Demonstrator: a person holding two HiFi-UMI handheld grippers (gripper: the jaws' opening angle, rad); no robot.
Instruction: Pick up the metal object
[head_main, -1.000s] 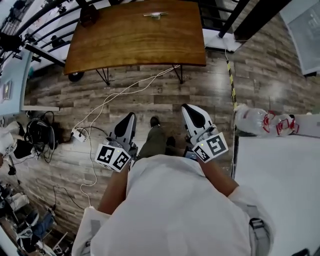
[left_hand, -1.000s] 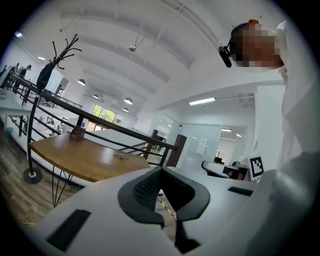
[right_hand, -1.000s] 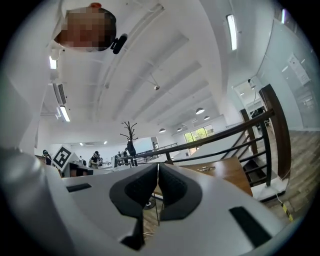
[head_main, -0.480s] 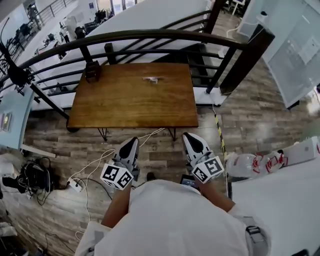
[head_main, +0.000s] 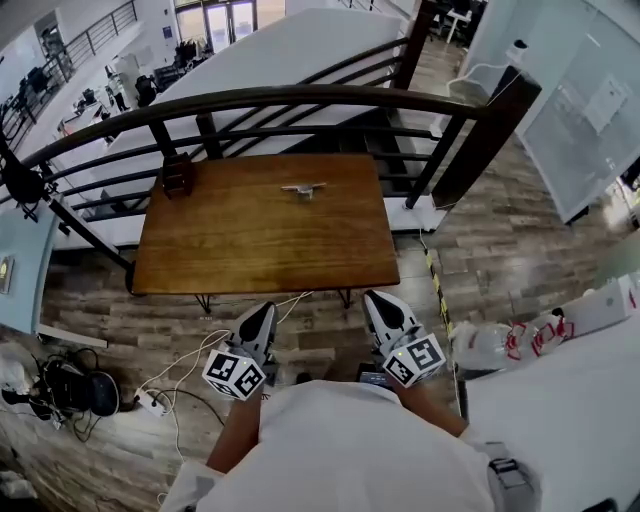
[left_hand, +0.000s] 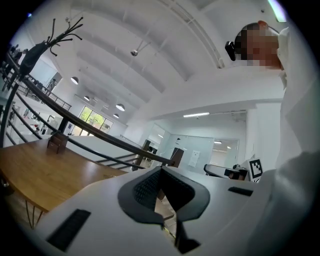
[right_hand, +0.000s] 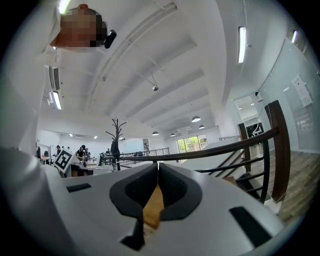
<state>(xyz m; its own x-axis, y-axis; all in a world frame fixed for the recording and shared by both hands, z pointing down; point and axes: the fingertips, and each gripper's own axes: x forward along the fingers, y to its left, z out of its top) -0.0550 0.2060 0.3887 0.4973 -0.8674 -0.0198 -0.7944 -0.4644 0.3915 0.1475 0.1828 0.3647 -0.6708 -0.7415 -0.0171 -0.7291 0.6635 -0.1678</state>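
The metal object (head_main: 303, 188), a small silvery piece, lies near the far edge of the brown wooden table (head_main: 250, 240) in the head view. Both grippers are held close to my body, short of the table's near edge and well away from the object. My left gripper (head_main: 262, 311) points at the table with its jaws shut and nothing between them; the left gripper view shows its tips (left_hand: 160, 170) meeting. My right gripper (head_main: 376, 299) is likewise shut and empty, its tips (right_hand: 157, 166) pressed together. The metal object does not show in either gripper view.
A small dark box (head_main: 179, 175) stands at the table's far left corner. A black railing (head_main: 300, 100) runs behind the table. Cables and a power strip (head_main: 152, 402) lie on the floor at the left. A white surface (head_main: 560, 400) with plastic bottles (head_main: 500, 340) is on the right.
The head view has tilted up, so the table sits lower and whole in the frame with the railing behind it. Both grippers stay shut near my body, slightly lower in the frame.
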